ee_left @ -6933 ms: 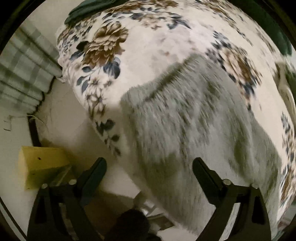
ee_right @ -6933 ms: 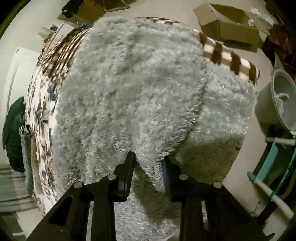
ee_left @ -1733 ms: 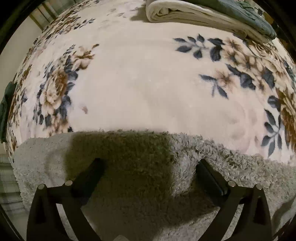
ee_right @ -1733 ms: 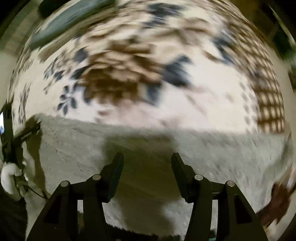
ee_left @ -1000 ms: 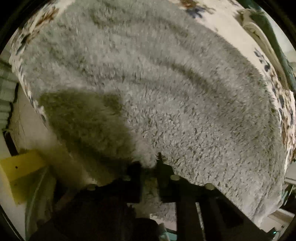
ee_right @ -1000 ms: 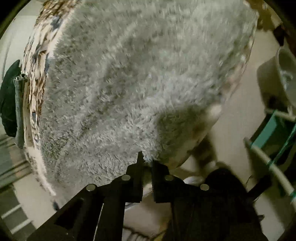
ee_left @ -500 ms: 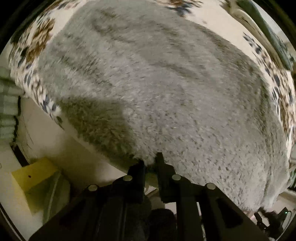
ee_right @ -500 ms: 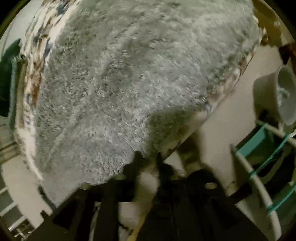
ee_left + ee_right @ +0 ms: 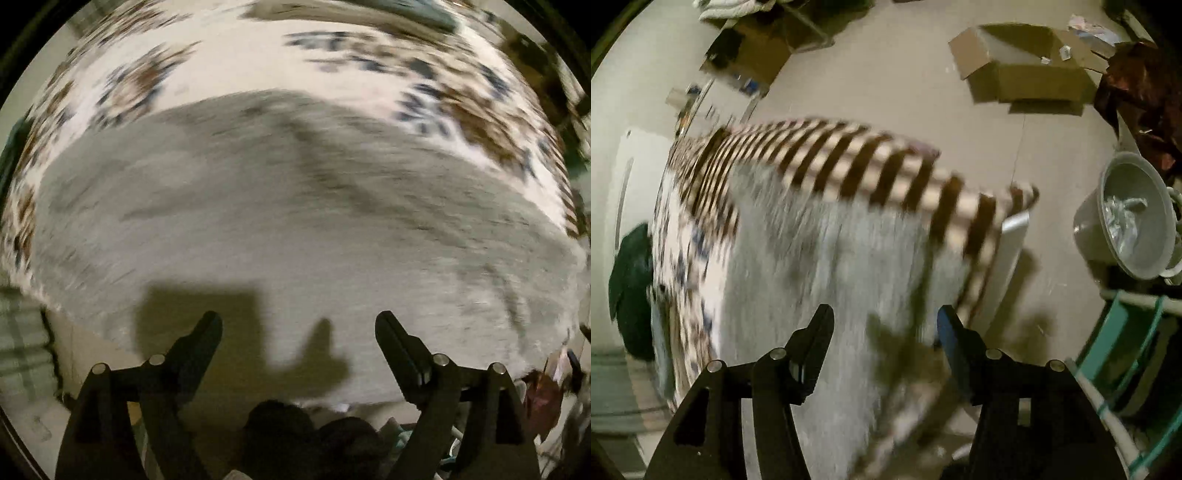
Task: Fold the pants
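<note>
Both tongs, left [image 9: 298,325] and right [image 9: 884,319], gape empty above the fluffy grey fleece pants [image 9: 295,206] on the floral-blanketed bed [image 9: 236,62]; regrip matching edges evenly.

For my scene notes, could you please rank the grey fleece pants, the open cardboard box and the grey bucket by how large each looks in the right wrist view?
1. grey fleece pants, by far the largest.
2. open cardboard box.
3. grey bucket.
The box and bucket look close in size, and the box lies farther away, so their order is unsure.
</note>
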`<state>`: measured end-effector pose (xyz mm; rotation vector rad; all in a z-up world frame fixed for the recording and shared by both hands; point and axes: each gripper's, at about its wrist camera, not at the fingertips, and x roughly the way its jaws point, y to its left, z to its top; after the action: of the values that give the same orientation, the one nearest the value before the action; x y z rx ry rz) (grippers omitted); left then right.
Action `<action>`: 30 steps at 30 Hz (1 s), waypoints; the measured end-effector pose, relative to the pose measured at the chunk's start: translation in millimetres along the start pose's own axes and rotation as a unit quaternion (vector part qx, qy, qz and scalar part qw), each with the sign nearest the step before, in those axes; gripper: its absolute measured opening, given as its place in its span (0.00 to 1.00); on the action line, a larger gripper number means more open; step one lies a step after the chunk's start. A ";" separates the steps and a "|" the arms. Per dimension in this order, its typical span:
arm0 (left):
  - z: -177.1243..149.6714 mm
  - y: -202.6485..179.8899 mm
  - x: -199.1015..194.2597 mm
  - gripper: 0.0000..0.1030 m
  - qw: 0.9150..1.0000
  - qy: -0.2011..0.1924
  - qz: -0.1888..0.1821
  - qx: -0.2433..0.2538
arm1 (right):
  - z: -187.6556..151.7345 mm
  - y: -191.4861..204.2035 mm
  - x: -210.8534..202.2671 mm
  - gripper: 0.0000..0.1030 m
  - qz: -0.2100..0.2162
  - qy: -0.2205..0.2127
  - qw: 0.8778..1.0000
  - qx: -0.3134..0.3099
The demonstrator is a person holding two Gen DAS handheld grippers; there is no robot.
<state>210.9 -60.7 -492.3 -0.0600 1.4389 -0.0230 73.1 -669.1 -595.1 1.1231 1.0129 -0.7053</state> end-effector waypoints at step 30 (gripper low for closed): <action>88.2 -206.1 100.0 1.00 0.986 0.042 -0.025 0.159 | -11.4 -75.5 58.9 0.63 0.214 -0.030 0.975 0.061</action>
<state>315.6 -269.2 -568.4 0.1688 1.5027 -0.2999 27.7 -679.8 -679.5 1.3640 0.6513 -0.4529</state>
